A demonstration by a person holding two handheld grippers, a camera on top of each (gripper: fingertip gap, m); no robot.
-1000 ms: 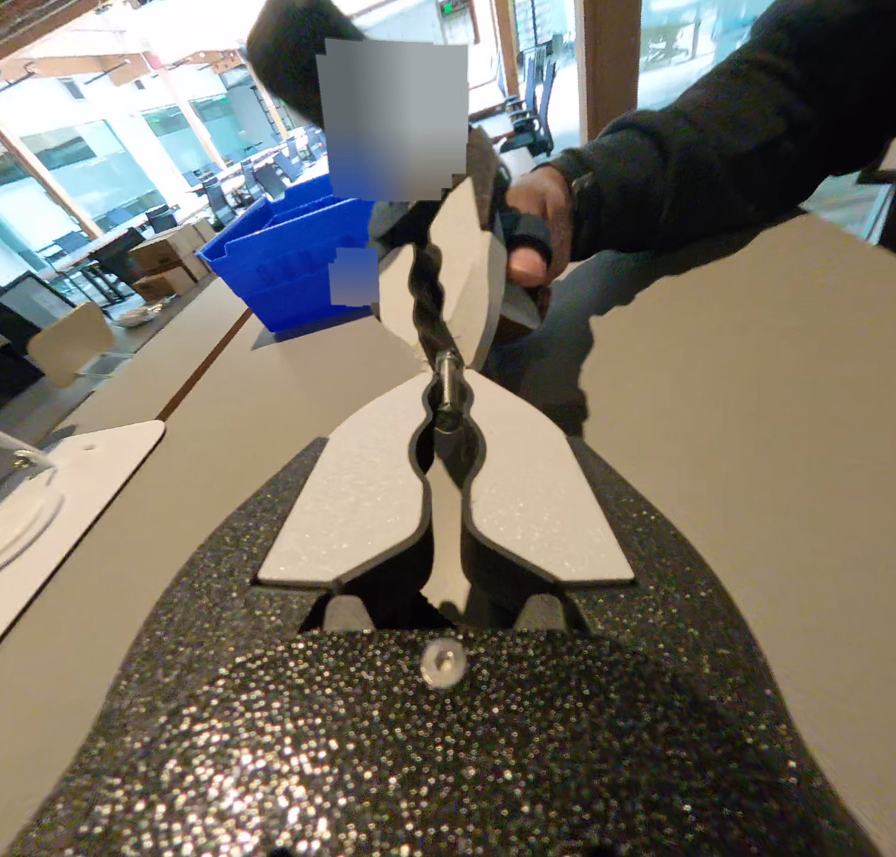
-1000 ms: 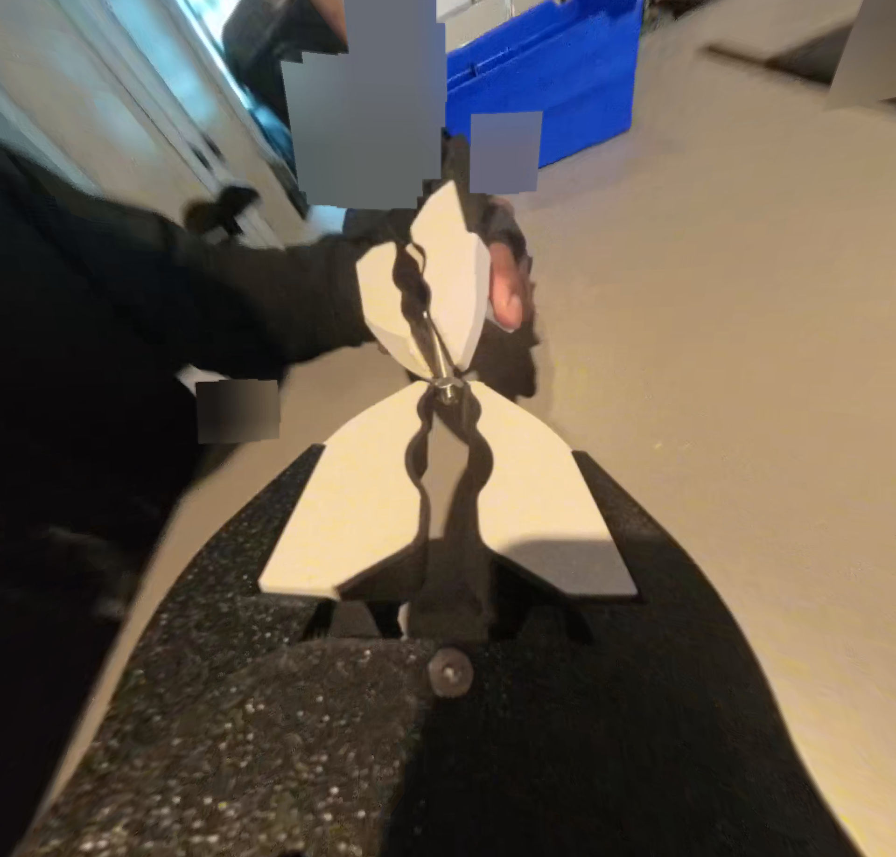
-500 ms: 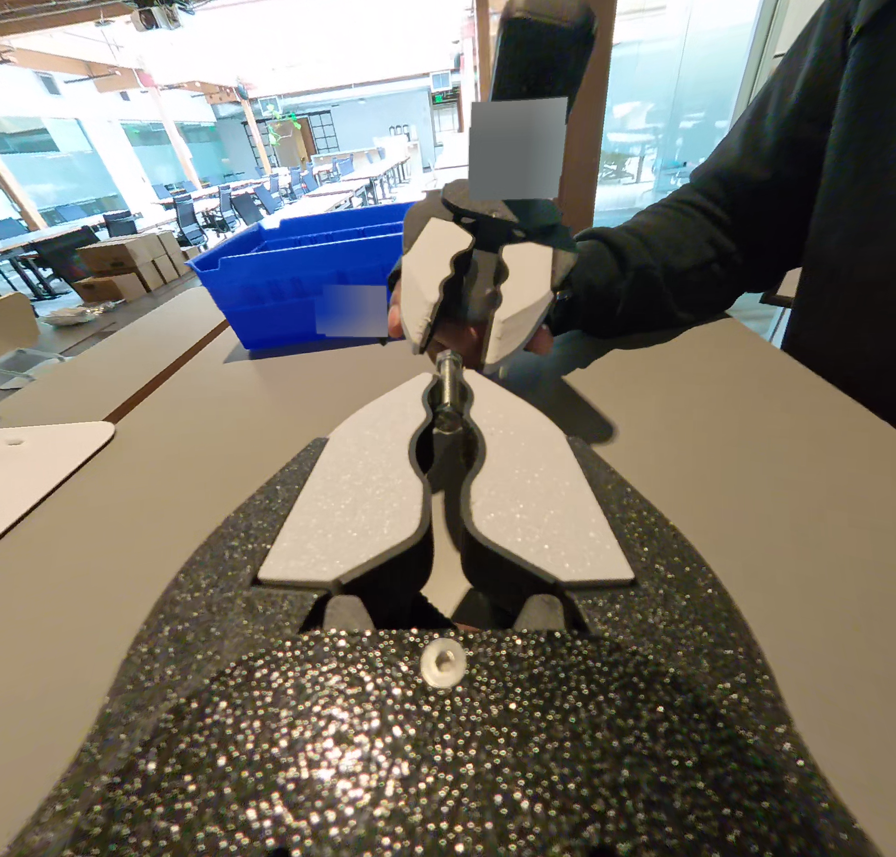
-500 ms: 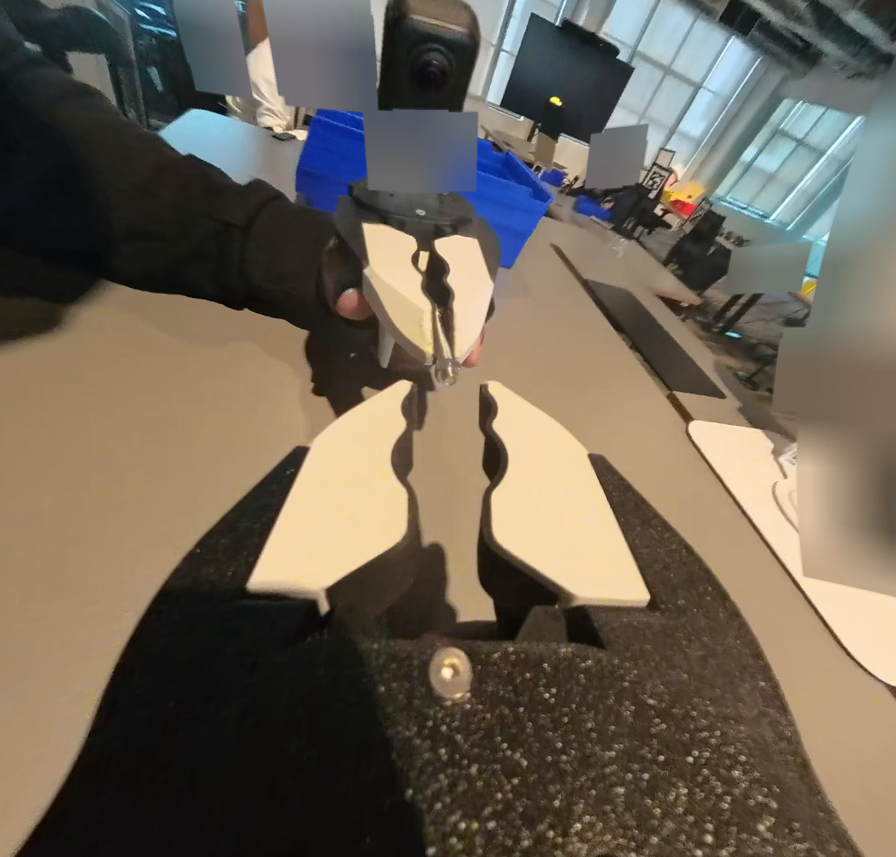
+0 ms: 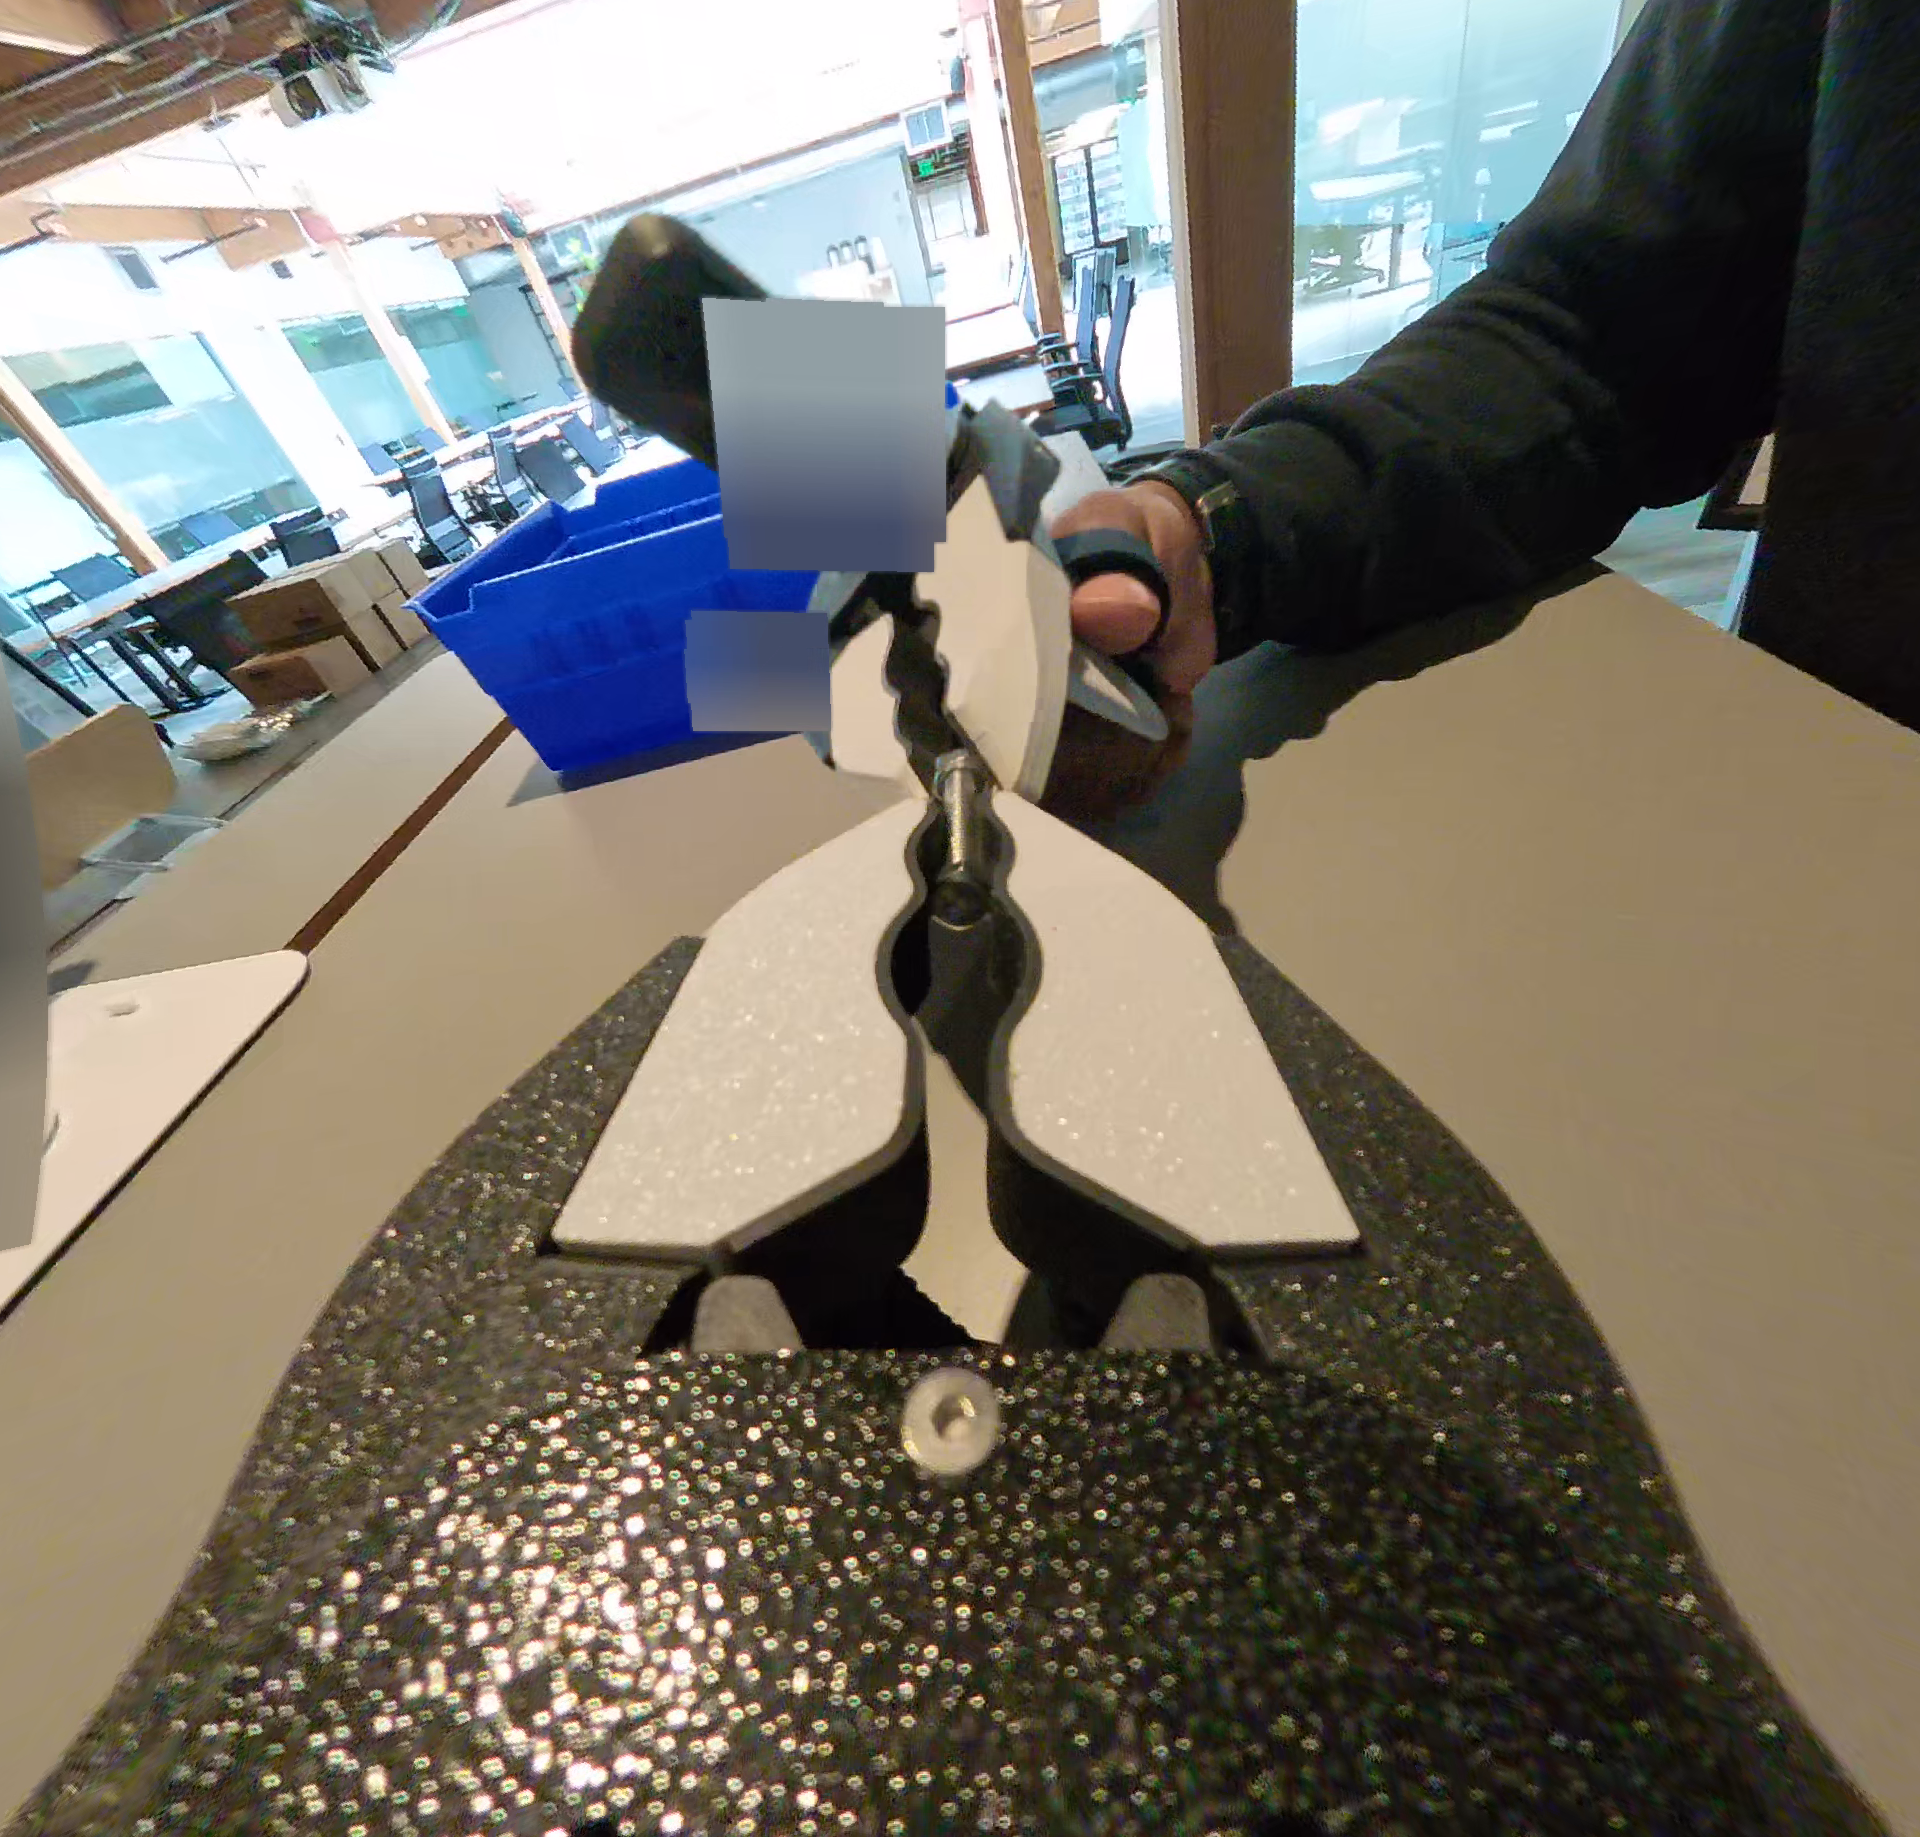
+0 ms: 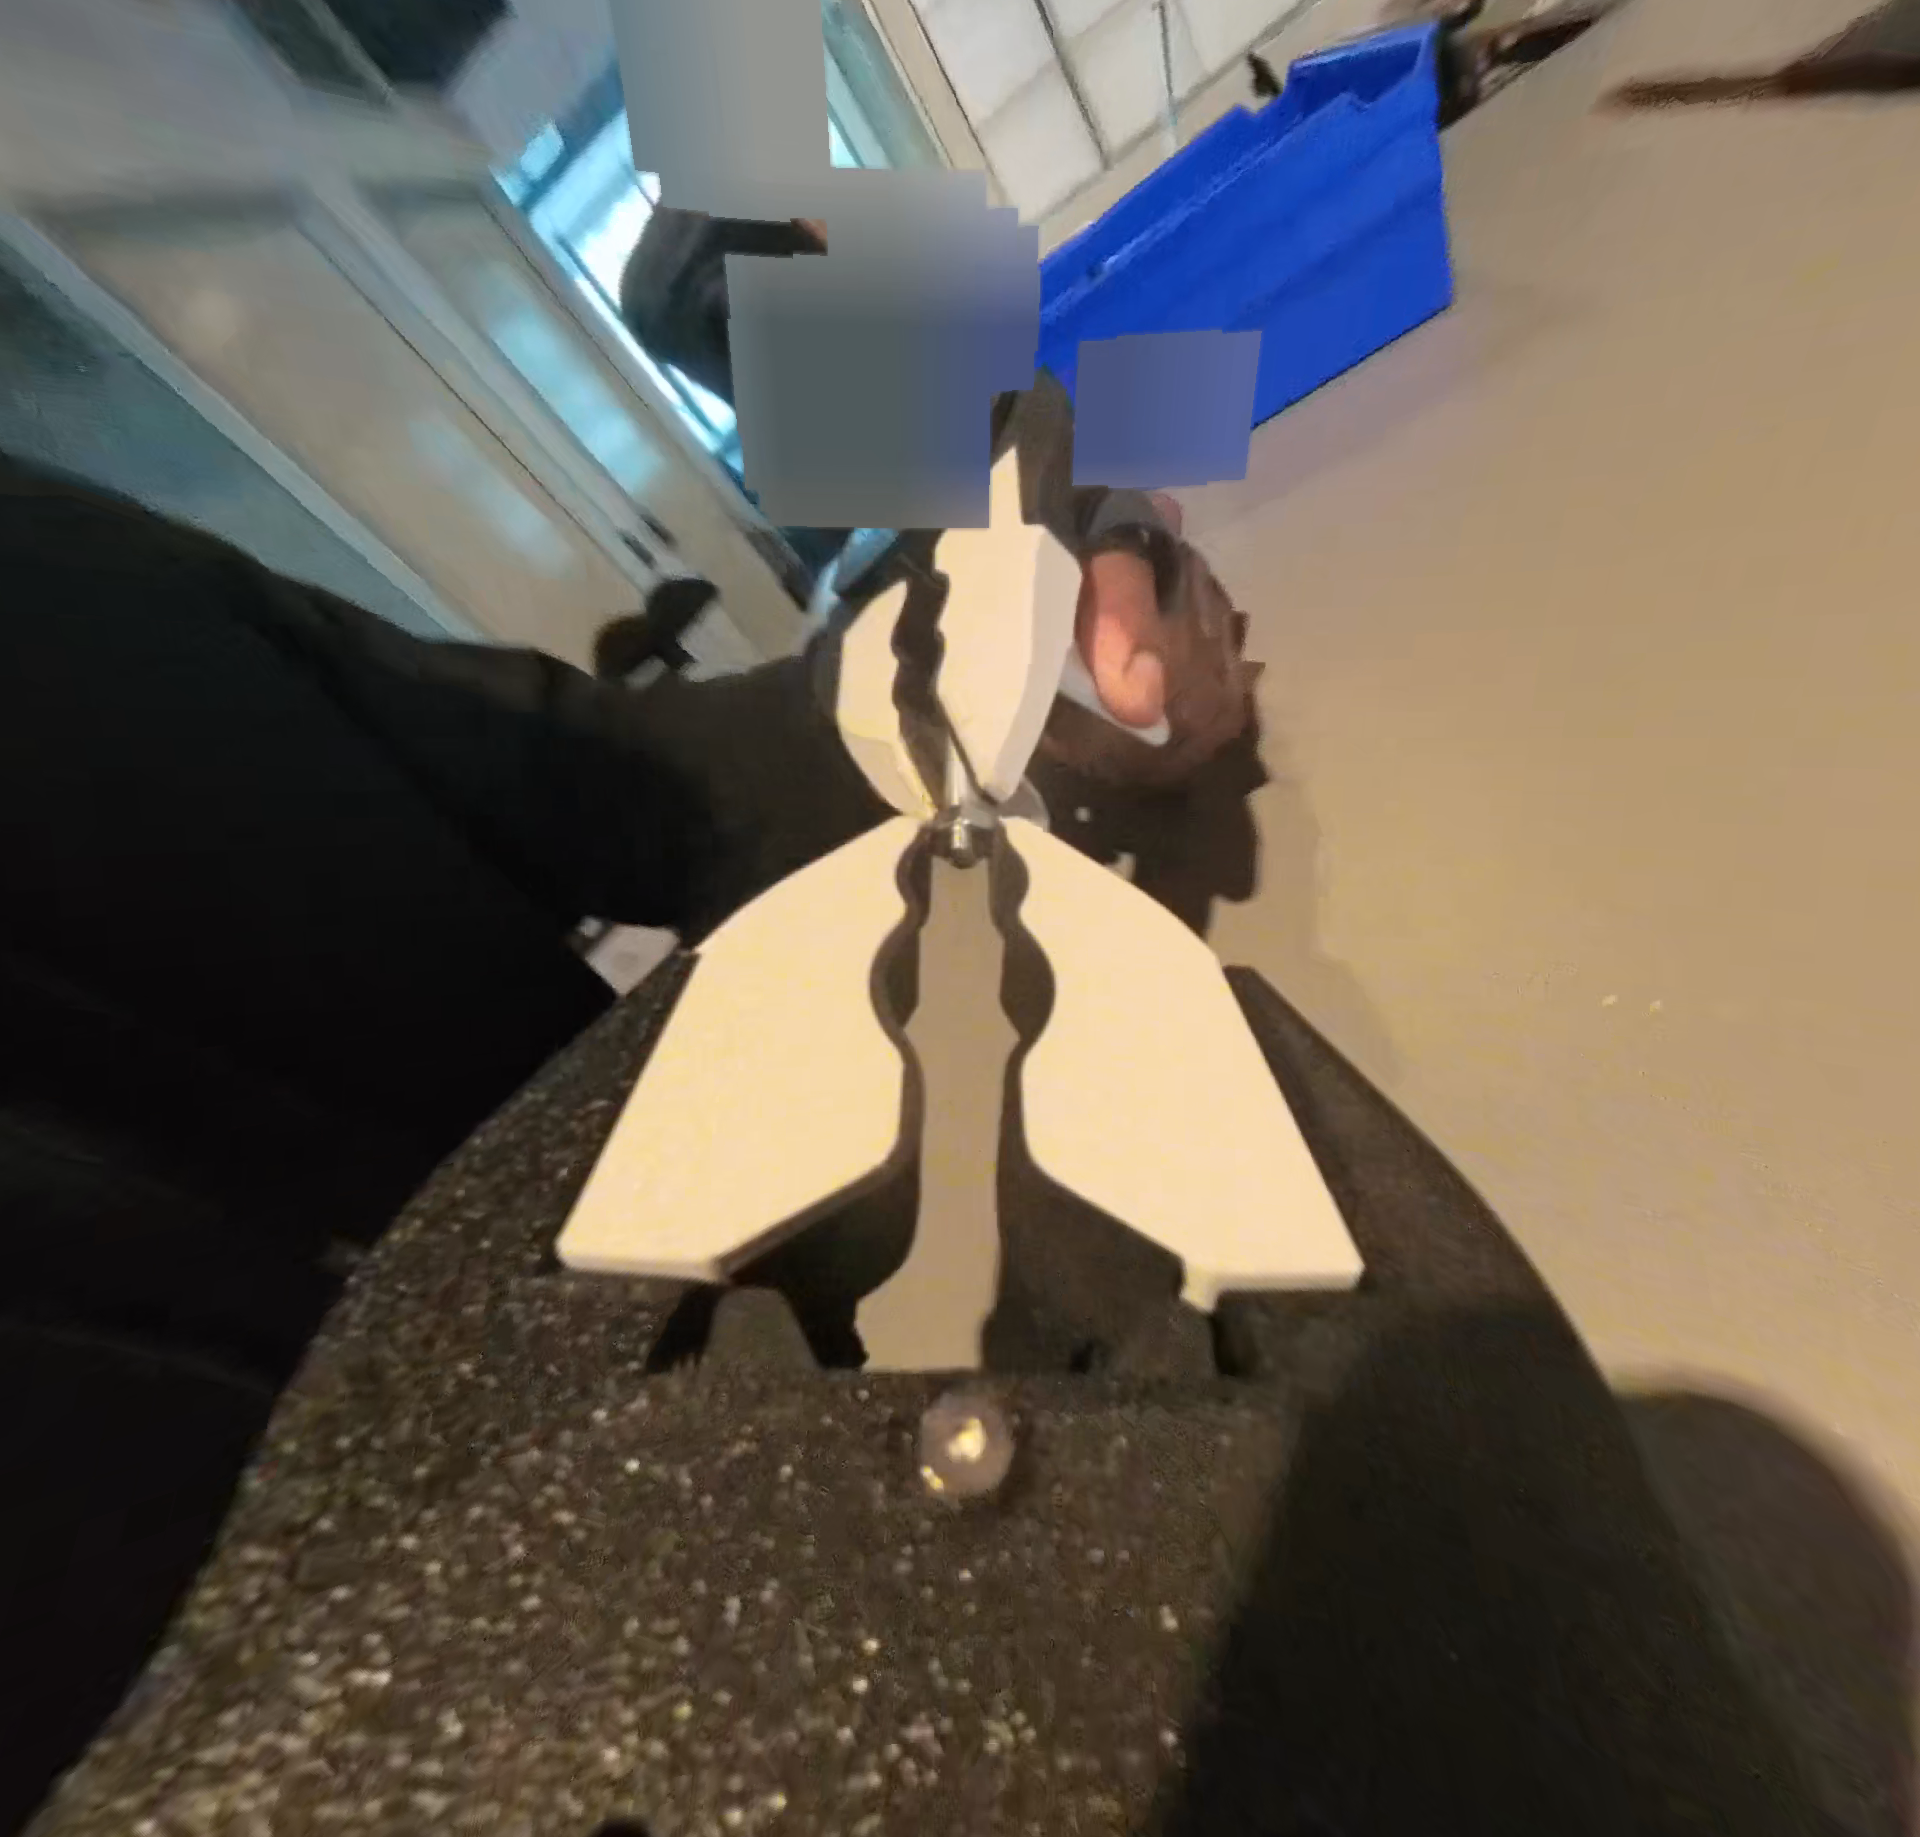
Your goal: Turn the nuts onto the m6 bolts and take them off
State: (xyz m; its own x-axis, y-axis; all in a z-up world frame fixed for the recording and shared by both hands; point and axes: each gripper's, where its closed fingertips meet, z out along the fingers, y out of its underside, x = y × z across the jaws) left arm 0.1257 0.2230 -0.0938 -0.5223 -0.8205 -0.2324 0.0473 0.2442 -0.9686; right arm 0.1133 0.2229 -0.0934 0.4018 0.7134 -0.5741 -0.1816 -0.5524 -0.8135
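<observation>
— Now, what is gripped by the left gripper (image 5: 961, 831)?

— A silver threaded M6 bolt (image 5: 961, 821) is clamped between its white wavy-edged fingers (image 5: 790, 1060); the jaws are drawn together on the shank, the bolt's head sits in the scalloped hollow behind the tips, and the threaded end is pointed forward, away from the camera.

— And the right gripper (image 6: 961, 831)?

— Its white fingers (image 6: 769, 1070) are closed at the tips on a small silver hex nut (image 6: 961, 833); a narrow gap is left farther back between the jaws; in the left wrist view the same gripper (image 5: 961, 764) is seen tilted, tip to tip with the left one, and the nut (image 5: 951, 771) is seated at the bolt's far end.

— How far the nut is threaded on?

— That cannot be told; the right wrist view is blurred.

— Where is all this held?

— Both grippers are held in the air above a plain beige tabletop (image 5: 1558, 956); each is grasped by a hand (image 5: 1132, 603) in a black sleeve (image 5: 1455, 457); the other hand (image 6: 1143, 665) is seen behind the left gripper (image 6: 951, 795) in the right wrist view.

— Anything else on the table?

— A blue plastic bin (image 5: 582, 634) is set at the far side, well apart from the grippers; the corner of a white flat board (image 5: 156, 1039) is seen at the left edge.
</observation>
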